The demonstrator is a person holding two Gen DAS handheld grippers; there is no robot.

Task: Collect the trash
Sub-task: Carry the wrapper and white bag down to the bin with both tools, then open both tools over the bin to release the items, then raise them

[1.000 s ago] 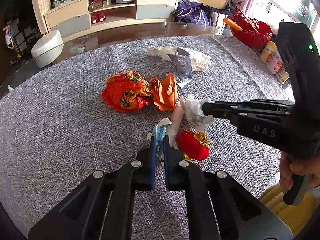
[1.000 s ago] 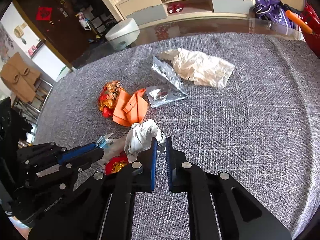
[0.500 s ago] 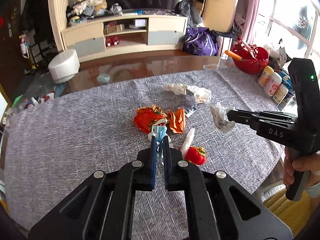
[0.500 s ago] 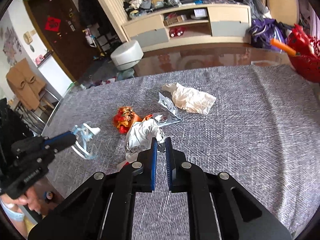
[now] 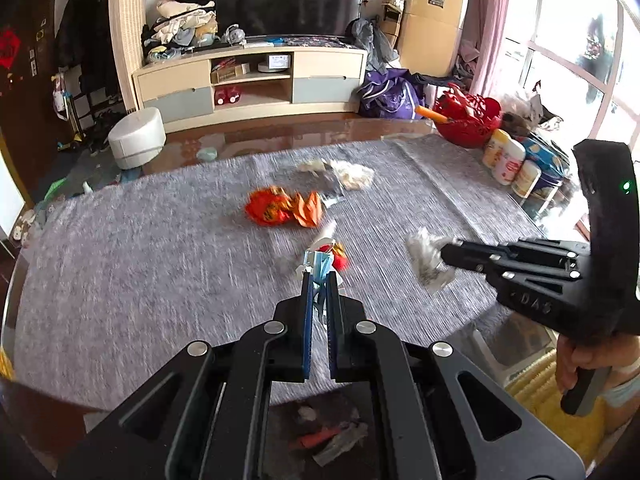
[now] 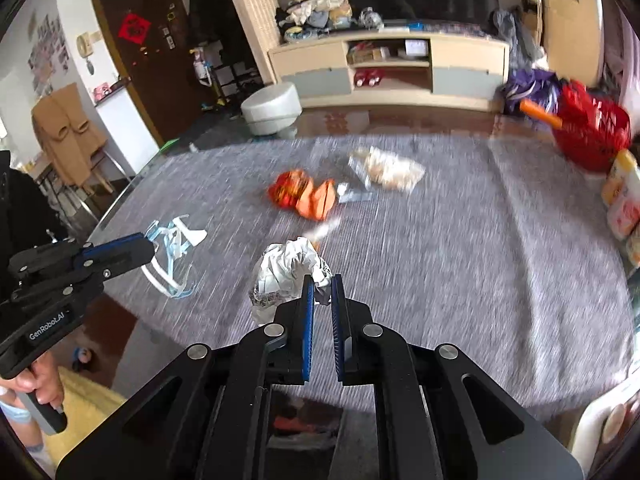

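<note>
left claw (image 5: pixel 317 280) pinches a blue mask (image 6: pixel 172 256), right claw (image 6: pixel 322 284) clamps crumpled paper (image 6: pixel 288 272) over my bench's near edge (image 5: pixel 120 392); loose straps could snag and slip free.

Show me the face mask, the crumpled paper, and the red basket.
face mask (image 6: pixel 172 256), right wrist view, dangling straps
crumpled paper (image 6: pixel 288 268), right wrist view, middle of the wad
red basket (image 5: pixel 468 128), left wrist view, front wall
</note>
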